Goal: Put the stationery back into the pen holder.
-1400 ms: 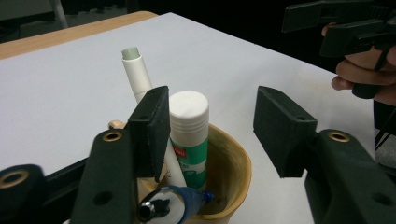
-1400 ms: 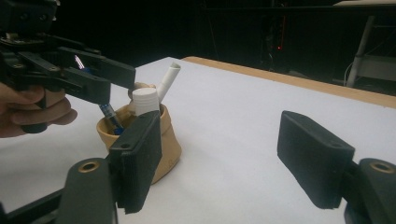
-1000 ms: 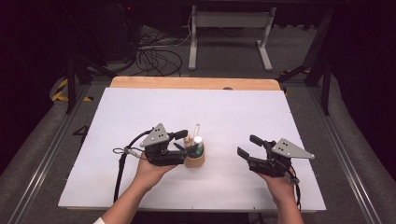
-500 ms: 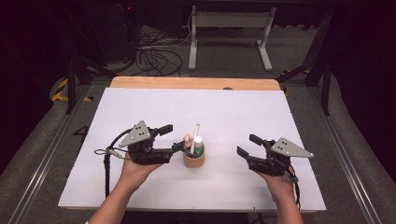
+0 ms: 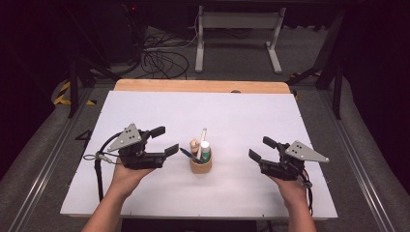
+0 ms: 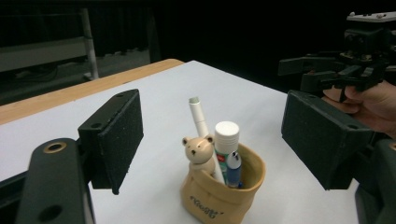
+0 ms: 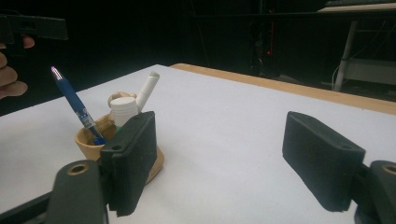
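Your right claw view reveals a blue pen (image 7: 74, 103) in the holder (image 5: 200, 166); both claws (image 5: 163, 141) (image 5: 261, 150) flank it, gaping, empty.

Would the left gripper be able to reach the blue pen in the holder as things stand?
Probably yes: the left gripper is open beside the holder, and the blue pen leans toward it, with bare table between.

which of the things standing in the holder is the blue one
The pen with the blue grip, leaning out over the holder's rim toward the left gripper. The others are a white stick, a white-capped tube and a tan bear-topped piece.
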The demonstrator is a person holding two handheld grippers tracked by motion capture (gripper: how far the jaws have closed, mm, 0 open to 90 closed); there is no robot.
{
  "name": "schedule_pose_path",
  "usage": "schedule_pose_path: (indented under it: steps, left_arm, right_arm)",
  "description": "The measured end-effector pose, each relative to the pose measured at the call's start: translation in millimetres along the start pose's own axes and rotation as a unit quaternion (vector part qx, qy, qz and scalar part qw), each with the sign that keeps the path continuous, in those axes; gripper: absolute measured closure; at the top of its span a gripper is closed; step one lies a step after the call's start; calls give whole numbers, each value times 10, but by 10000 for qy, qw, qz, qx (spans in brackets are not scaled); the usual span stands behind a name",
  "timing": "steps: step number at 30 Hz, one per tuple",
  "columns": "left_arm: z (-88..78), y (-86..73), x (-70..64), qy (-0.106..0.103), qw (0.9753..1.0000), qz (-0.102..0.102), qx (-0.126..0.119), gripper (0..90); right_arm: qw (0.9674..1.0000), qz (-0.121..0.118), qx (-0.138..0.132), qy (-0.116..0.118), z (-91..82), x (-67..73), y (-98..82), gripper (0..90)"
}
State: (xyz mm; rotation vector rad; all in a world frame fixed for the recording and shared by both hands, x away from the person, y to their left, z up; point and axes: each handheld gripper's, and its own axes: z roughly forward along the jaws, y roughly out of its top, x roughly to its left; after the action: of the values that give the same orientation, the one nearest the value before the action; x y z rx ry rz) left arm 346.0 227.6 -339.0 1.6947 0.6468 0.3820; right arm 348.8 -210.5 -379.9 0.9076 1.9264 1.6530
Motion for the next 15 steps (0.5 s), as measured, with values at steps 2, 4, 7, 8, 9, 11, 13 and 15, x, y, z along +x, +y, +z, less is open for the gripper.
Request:
schedule_pose_path:
  steps: [2, 4, 7, 8, 9, 11, 13, 15]
  left_arm:
    - [-22, -20, 27, 49, 10000, -19, 9, 210]
    - [-36, -27, 37, 83, 10000, -7, 32, 205]
    - [-58, -33, 63, 155, 9998, 90, 78, 198]
    - [-62, -36, 74, 180, 9998, 101, 78, 196]
    - [-71, -37, 91, 223, 9996, 124, 93, 194]
    - [-76, -43, 109, 242, 9996, 107, 93, 191]
    - [-81, -50, 122, 282, 9995, 111, 100, 184]
    - [-94, -58, 131, 332, 9992, 157, 129, 183]
  right_arm:
    - [10000, -29, 19, -11, -2, 5, -2, 262]
    - [10000, -81, 43, -14, -7, 18, -6, 256]
    - [9999, -105, 83, -45, -29, 16, -19, 246]
    - [9999, -81, 75, -59, -42, 12, -21, 242]
    - [9999, -66, 57, -80, -54, 6, -24, 239]
    - [9999, -33, 52, -106, -80, -1, -27, 233]
    - [9999, -28, 28, -118, -99, -6, -28, 226]
    - [9999, -20, 12, -132, -114, -8, -26, 219]
